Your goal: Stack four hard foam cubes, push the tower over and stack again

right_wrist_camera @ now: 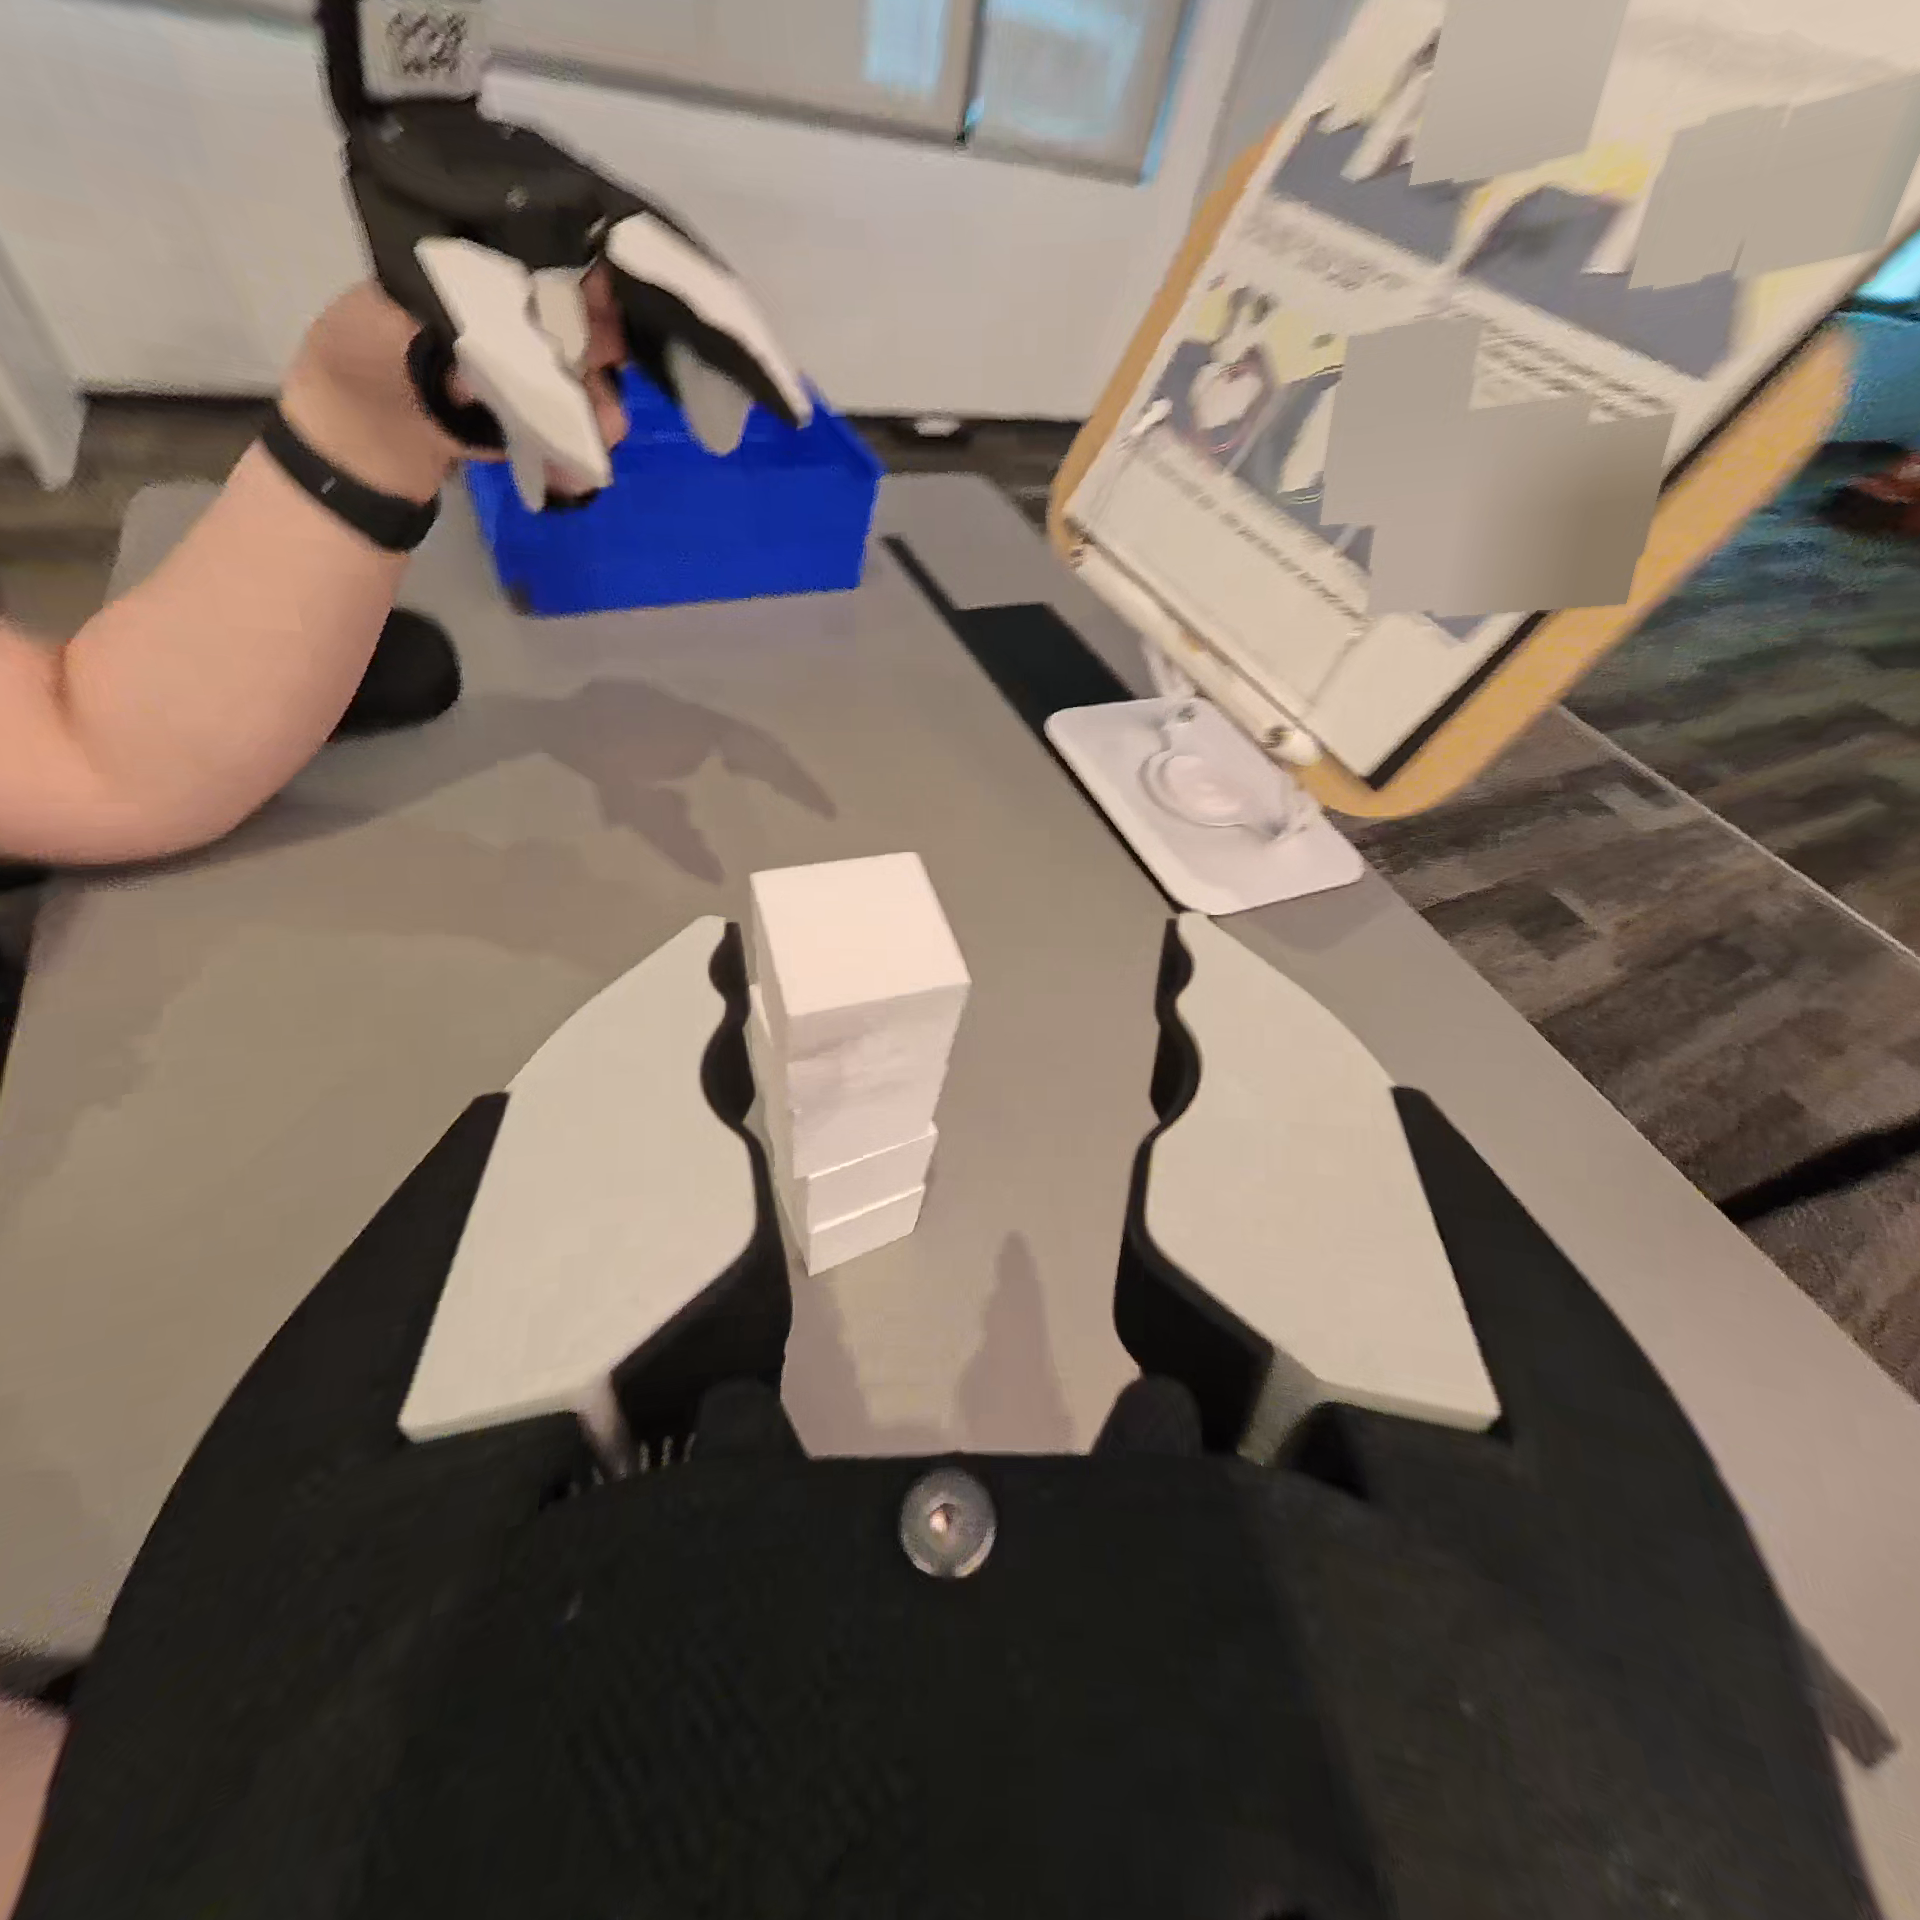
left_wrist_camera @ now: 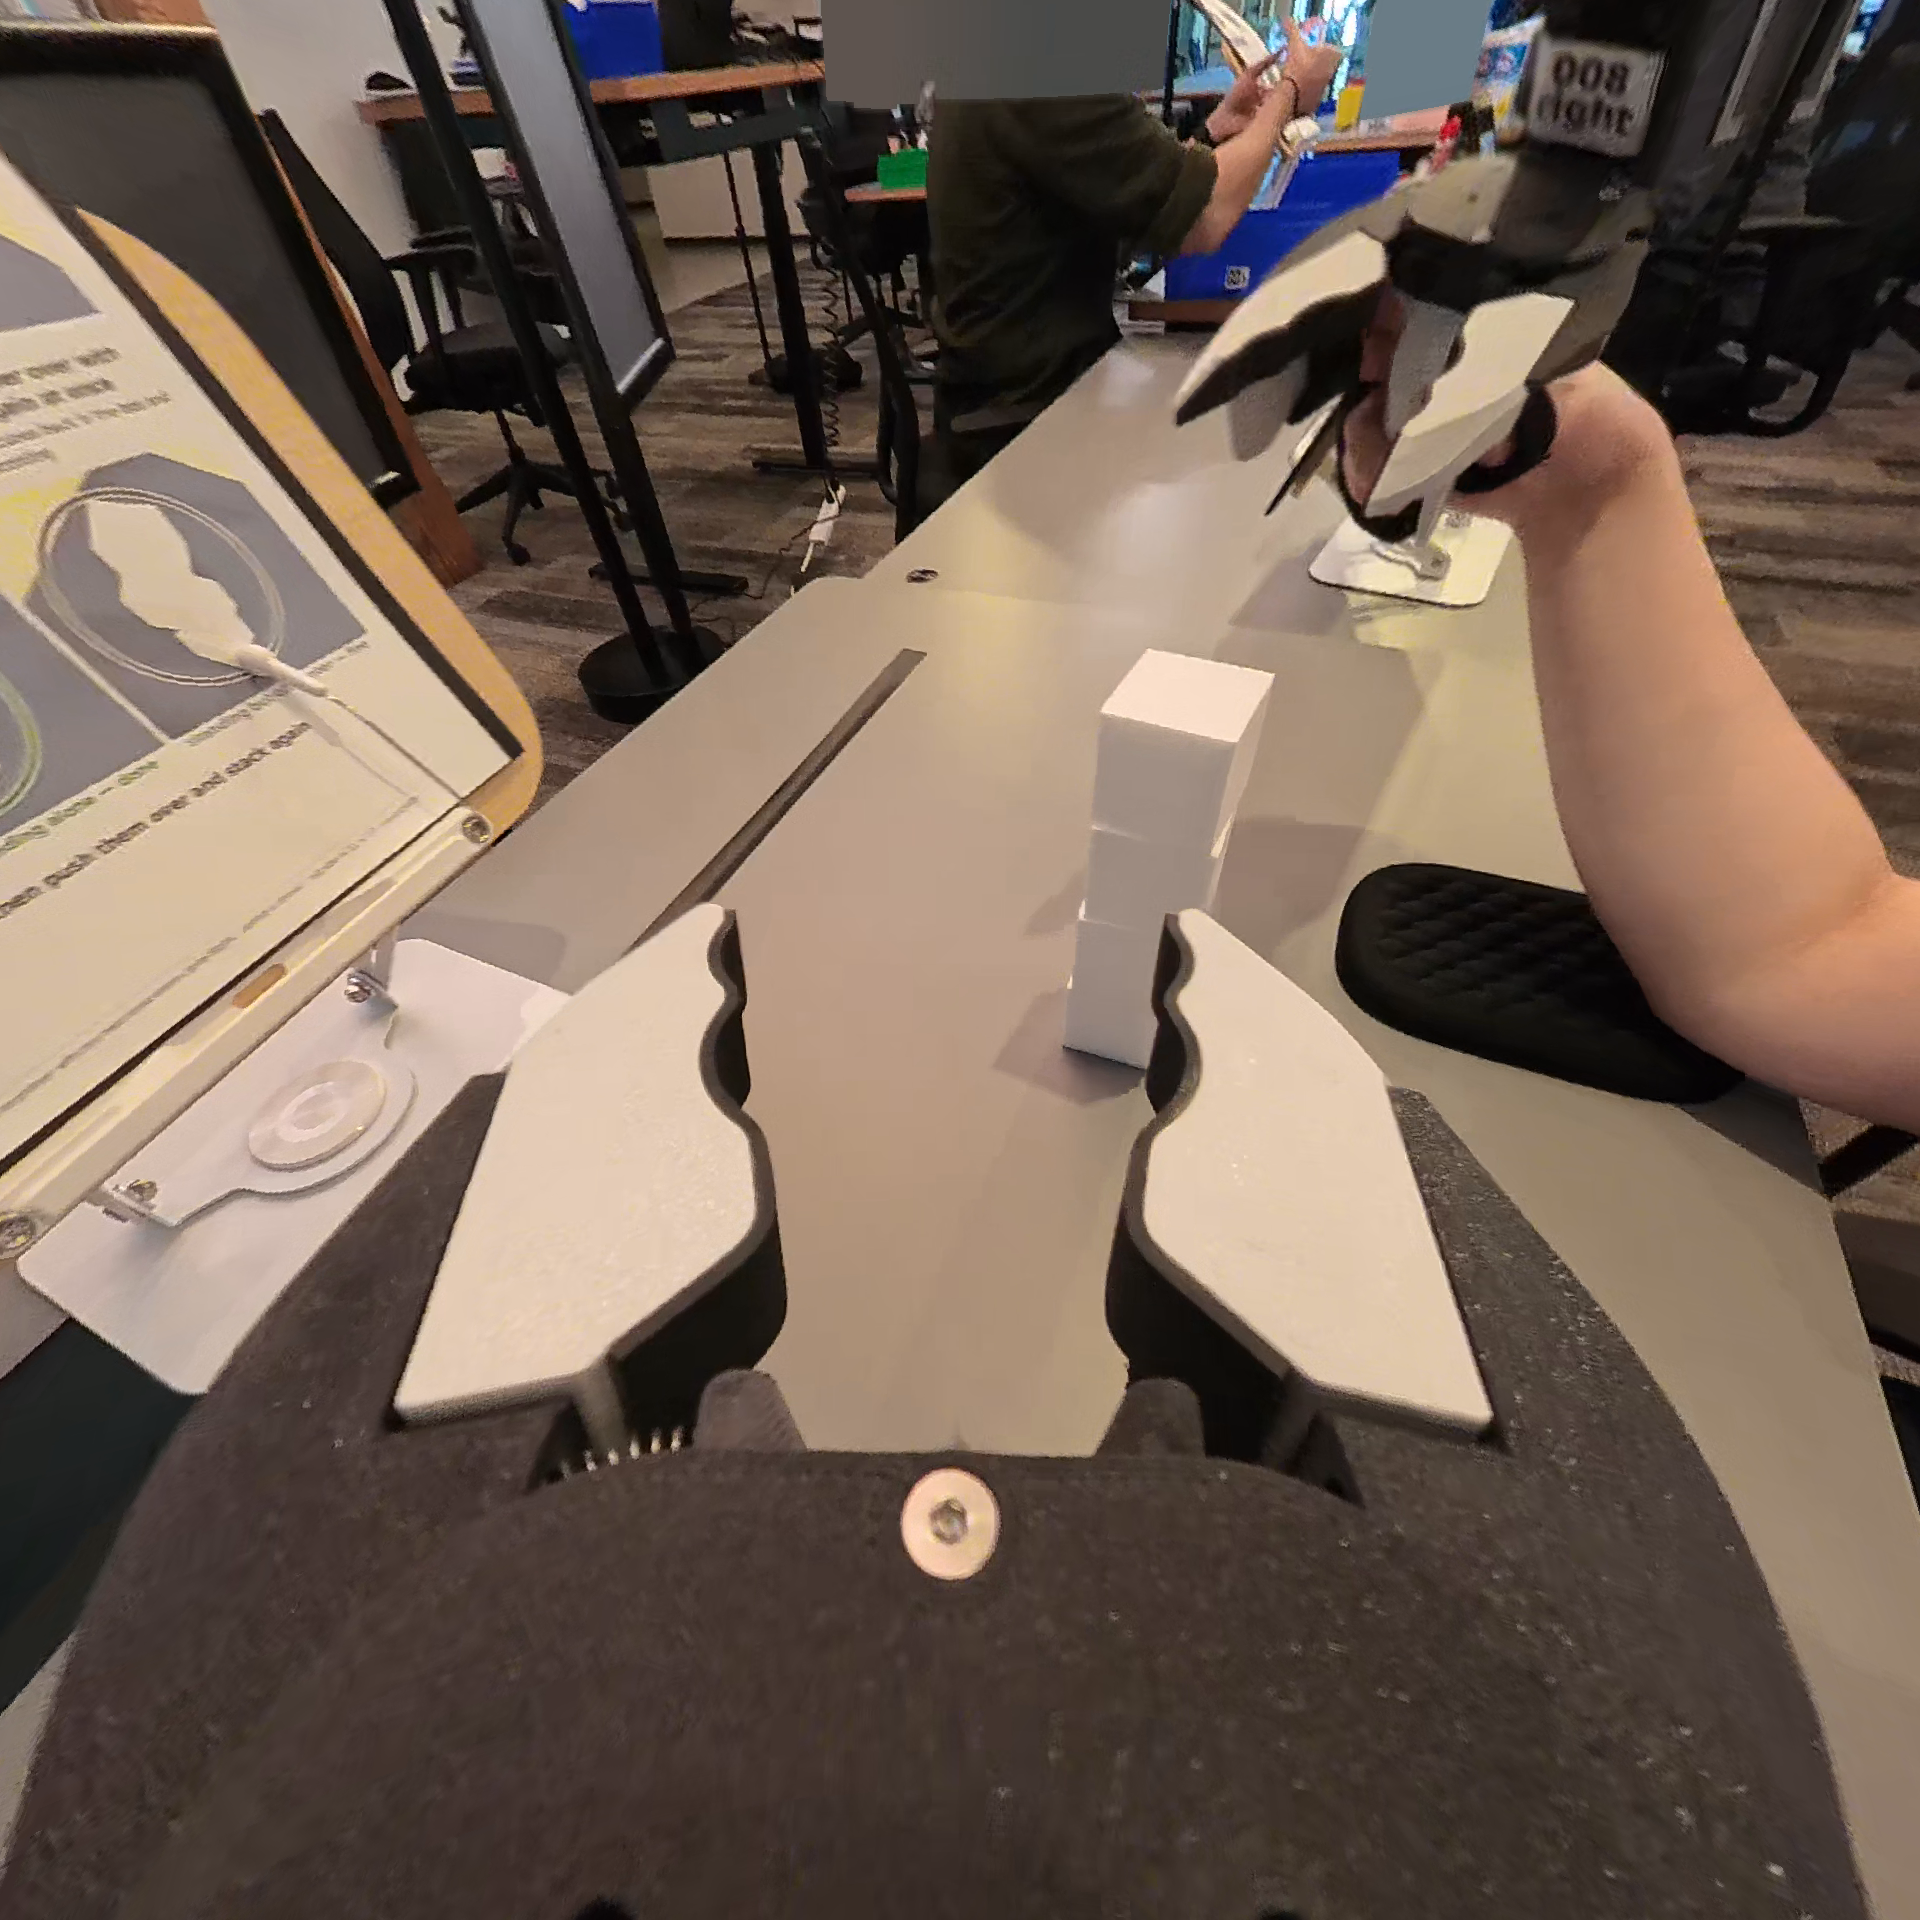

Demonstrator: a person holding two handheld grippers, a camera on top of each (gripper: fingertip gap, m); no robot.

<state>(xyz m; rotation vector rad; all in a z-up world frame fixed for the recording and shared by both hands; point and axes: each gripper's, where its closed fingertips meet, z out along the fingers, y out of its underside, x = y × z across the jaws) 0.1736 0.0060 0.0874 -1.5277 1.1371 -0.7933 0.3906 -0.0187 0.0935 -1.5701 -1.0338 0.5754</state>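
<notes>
Grey worktop (left_wrist_camera: 935, 727) with a dark slot, over wood-patterned floor (left_wrist_camera: 727, 343). Beyond, black office chair (left_wrist_camera: 457, 332), desks, black-framed panels on stands. Opposite side: white wall (right_wrist_camera: 935, 260), window (right_wrist_camera: 1039, 73), blue bin (right_wrist_camera: 686, 520).

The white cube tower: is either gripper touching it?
Apart. In the right wrist view the left gripper hangs high above the tower; in the left wrist view the right gripper does too.

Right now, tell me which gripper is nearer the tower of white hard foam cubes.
Right, by a little. The right gripper hangs above the white foam cube tower, which shows between its open fingers. The left gripper sits back, with the tower beyond its right fingertip.
</notes>
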